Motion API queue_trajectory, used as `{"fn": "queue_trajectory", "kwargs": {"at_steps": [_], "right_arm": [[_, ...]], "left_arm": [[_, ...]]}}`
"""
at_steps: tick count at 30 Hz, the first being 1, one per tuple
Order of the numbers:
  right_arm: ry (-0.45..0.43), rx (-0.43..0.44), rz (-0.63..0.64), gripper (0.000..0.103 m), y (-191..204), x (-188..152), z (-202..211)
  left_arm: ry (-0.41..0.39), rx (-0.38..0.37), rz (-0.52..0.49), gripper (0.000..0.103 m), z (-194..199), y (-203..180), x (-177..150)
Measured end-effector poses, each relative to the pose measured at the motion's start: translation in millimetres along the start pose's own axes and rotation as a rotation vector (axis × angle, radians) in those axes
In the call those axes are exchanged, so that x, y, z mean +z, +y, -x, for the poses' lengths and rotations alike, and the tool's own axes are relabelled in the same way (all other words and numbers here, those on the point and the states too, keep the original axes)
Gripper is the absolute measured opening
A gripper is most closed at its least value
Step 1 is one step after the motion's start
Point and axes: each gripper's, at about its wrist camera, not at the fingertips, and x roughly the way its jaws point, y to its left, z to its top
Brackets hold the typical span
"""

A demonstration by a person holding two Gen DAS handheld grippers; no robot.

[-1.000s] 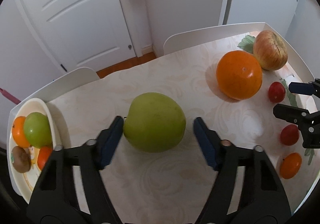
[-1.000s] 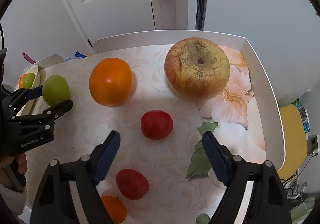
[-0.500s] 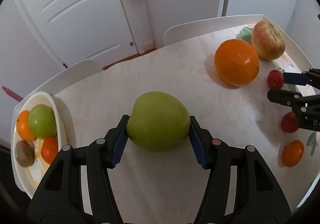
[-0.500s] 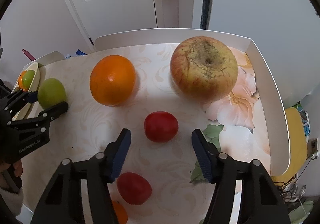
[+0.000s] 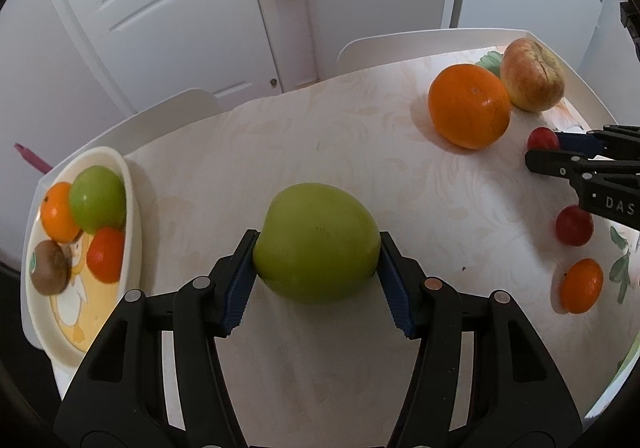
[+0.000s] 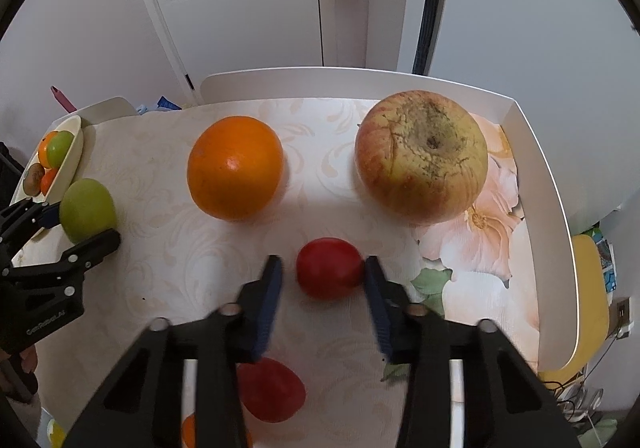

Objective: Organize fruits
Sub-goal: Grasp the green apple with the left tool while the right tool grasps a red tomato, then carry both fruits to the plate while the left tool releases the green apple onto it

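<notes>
My left gripper is shut on a large green apple, which also shows in the right wrist view. A cream dish at the left holds a green apple, two oranges and a kiwi. My right gripper straddles a small red tomato; its right pad touches the fruit, the left pad stands a little off. A big orange and a large reddish apple lie beyond it.
A second red tomato and a small orange lie near the front edge. The table has a raised white rim at the right. White chair backs and a door stand behind.
My left gripper closed on the green apple and has lifted it slightly. My right gripper narrowed around the red tomato and moved closer to it.
</notes>
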Motion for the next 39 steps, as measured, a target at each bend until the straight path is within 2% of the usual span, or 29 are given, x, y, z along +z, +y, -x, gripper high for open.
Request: {"fn": "queue_trajectory", "kwargs": {"at_steps": [11, 23, 31, 39], "right_arm": [[-0.036, 0.015, 0.022, 0.031, -5, -5, 21], [-0.091, 0.072, 0.116, 0.031, -2, -11, 76], [-0.121, 0.149, 0.205, 0.031, 38, -3, 104], [-0.139, 0.188, 0.214, 0.031, 99, 4, 116]], "left_arm": [[-0.022, 0.023, 0.057, 0.062, 23, 6, -10], [-0.089, 0.09, 0.174, 0.062, 88, 15, -19], [-0.136, 0.161, 0.244, 0.062, 138, 44, -38], [-0.115, 0.177, 0.243, 0.062, 152, 98, -56]]}}
